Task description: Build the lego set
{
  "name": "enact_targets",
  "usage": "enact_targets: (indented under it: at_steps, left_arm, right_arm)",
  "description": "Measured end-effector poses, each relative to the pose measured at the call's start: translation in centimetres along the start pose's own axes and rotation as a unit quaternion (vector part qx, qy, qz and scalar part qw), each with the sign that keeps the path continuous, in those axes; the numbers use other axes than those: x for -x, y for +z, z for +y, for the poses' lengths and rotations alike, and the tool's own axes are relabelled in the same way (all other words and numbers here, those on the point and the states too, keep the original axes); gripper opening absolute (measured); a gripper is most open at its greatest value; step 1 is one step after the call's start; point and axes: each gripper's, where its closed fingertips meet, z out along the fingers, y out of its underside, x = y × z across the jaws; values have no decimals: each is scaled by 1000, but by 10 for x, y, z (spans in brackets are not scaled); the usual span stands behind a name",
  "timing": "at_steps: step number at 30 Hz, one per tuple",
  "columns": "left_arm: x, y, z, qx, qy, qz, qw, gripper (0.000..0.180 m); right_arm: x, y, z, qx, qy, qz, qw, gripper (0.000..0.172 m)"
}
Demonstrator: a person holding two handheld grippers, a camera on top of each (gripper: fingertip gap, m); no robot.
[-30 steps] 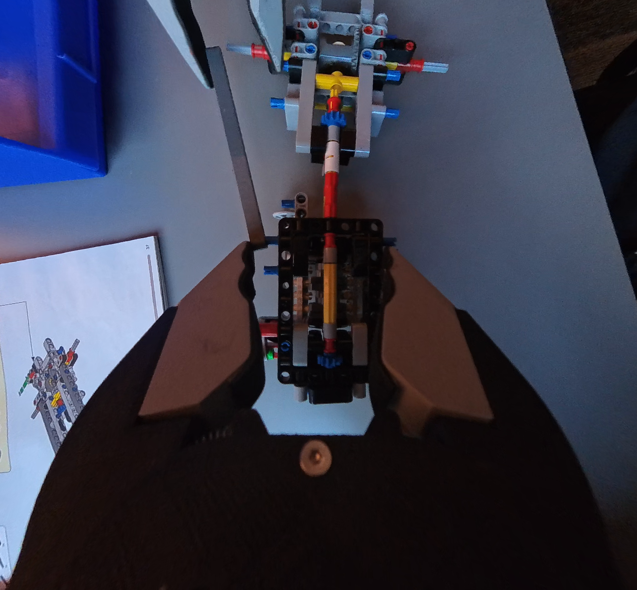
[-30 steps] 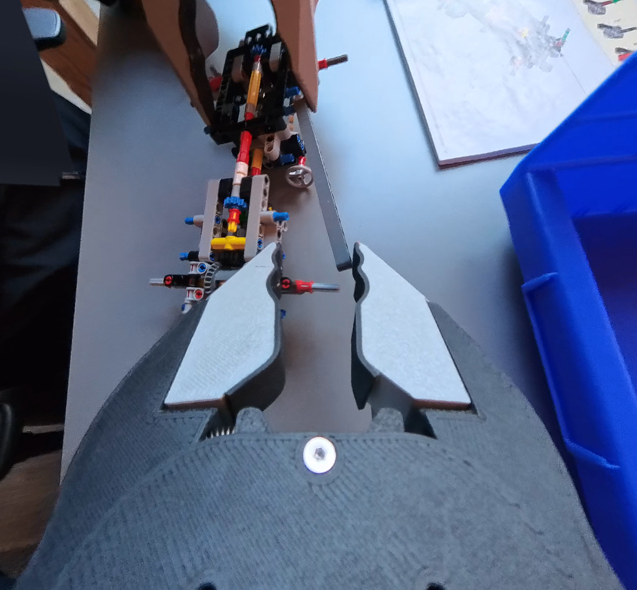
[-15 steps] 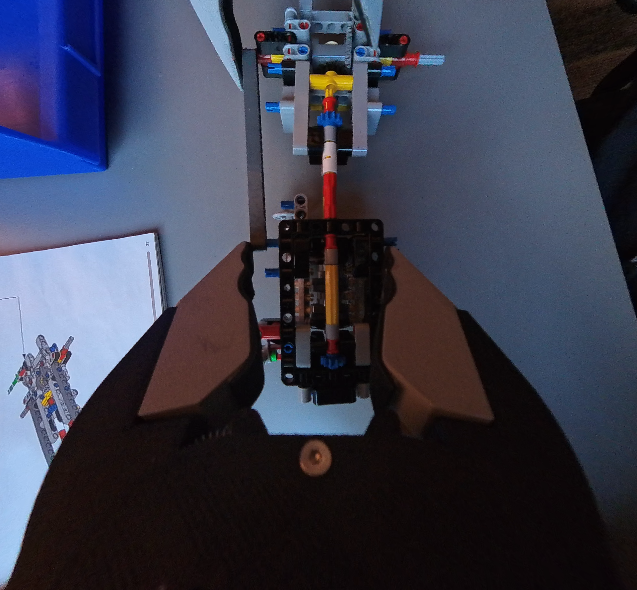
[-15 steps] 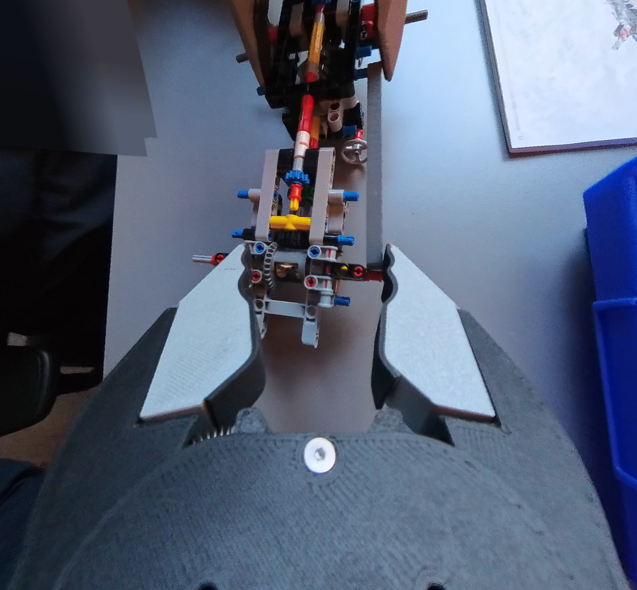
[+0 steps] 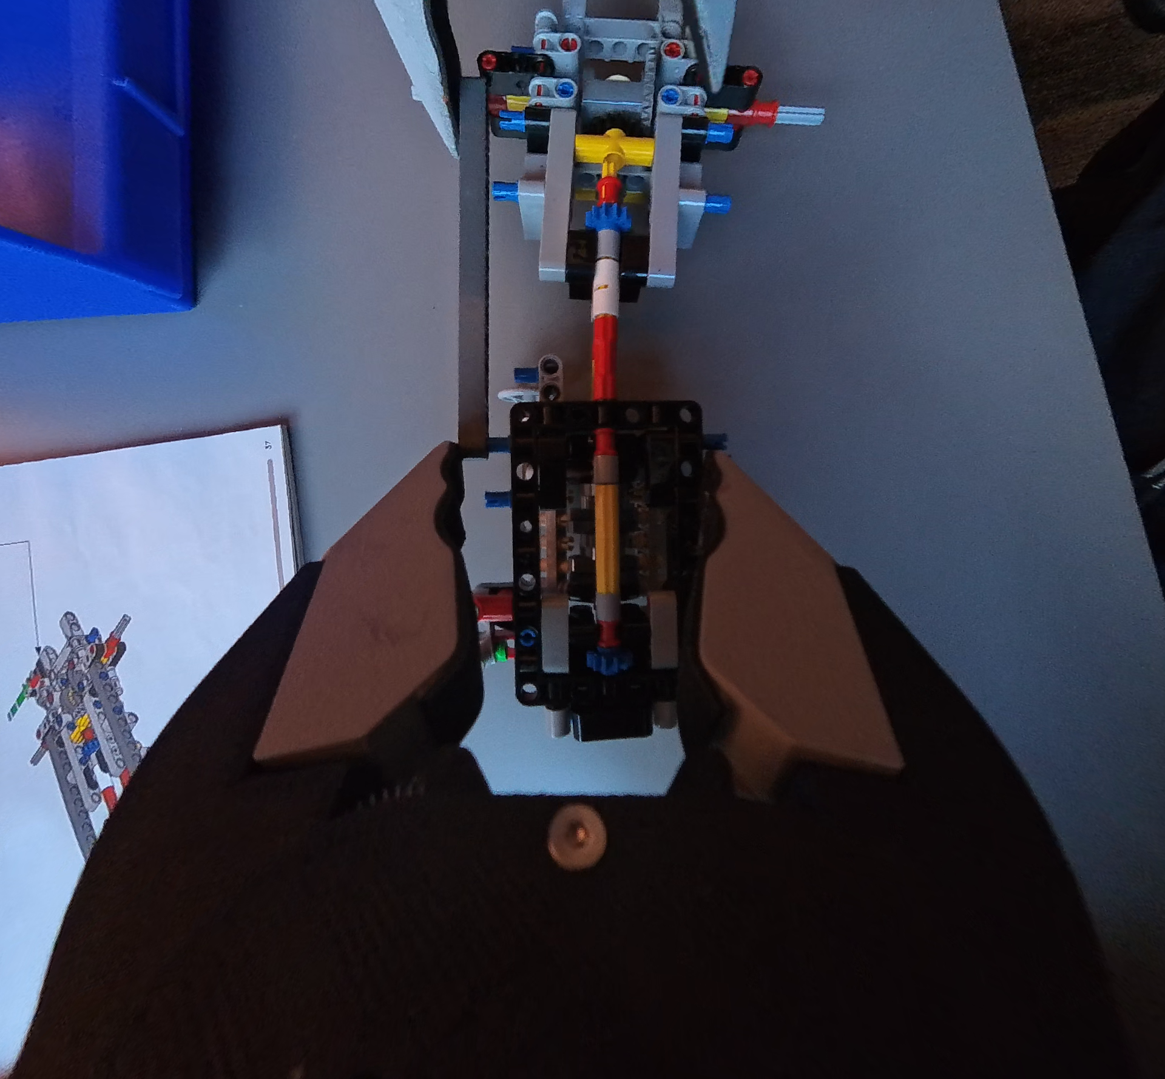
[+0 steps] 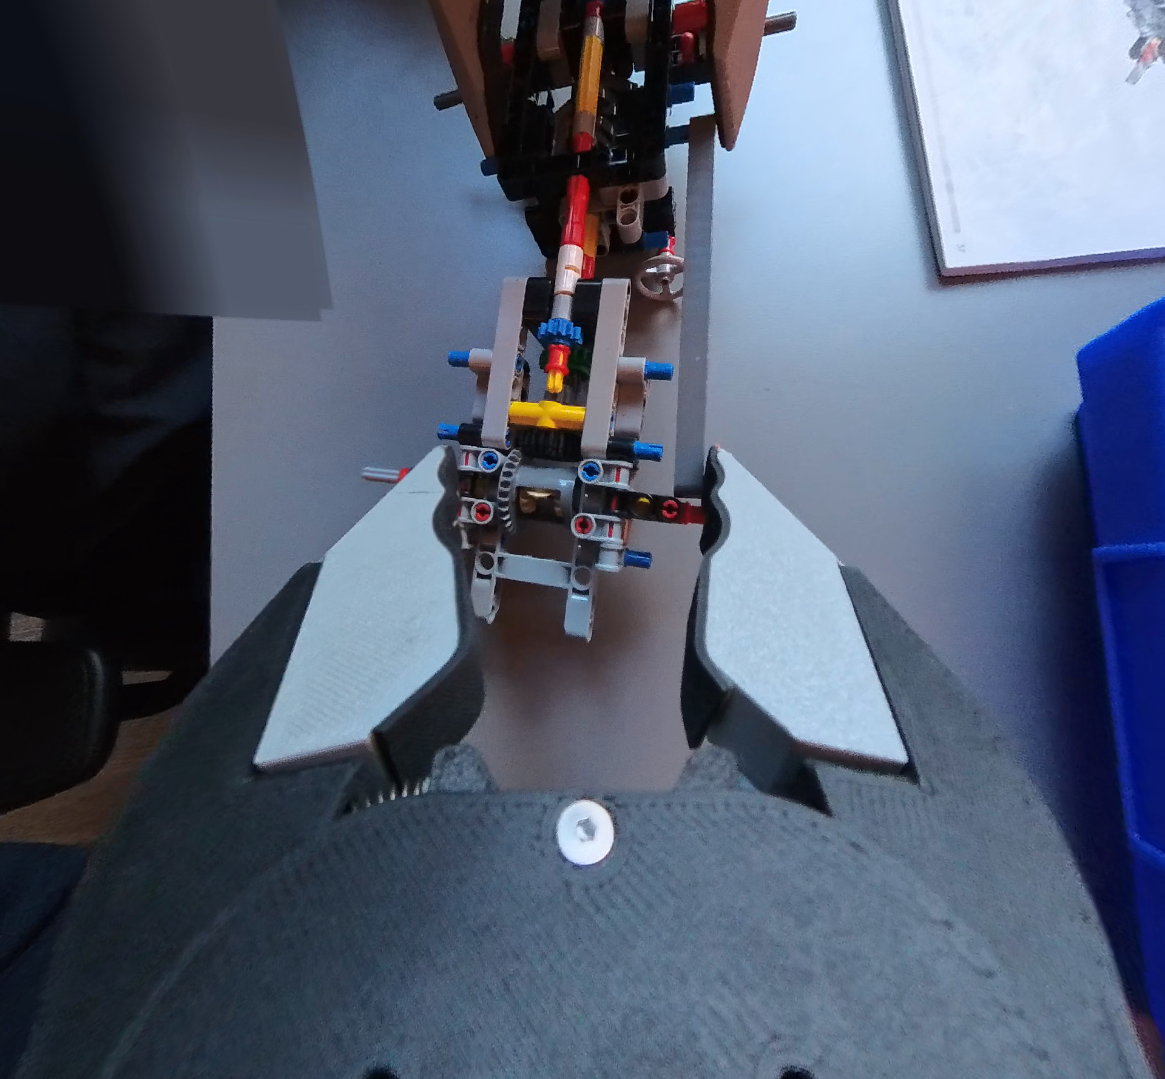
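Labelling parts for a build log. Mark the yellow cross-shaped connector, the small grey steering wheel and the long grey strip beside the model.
yellow cross-shaped connector (image 5: 614,146): left wrist view, on its centre hub.
small grey steering wheel (image 6: 660,278): right wrist view, on its hub.
long grey strip (image 5: 473,267): left wrist view, on the middle of its flat face.

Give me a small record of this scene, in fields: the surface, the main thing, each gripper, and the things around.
surface: grey table
main thing: long brick-built chassis model, lying flat
left gripper: fingers open, astride the model's black frame end
right gripper: fingers open, astride the model's grey gear end
beside model: dark grey strip
around: blue bin; instruction booklet
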Motion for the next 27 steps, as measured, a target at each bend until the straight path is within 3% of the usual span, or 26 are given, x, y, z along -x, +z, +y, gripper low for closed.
enact_targets:
  at_steps: [7,27]
  left_arm:
    - [0,0,0,2,-3,-1,1000,74]
    - [-4,-1,0,15,17,2,1000,75]
  right_arm:
    - [-3,-1,-2,7,14,23,1000,66]
    - [5,14,6,64,13,36,997,73]
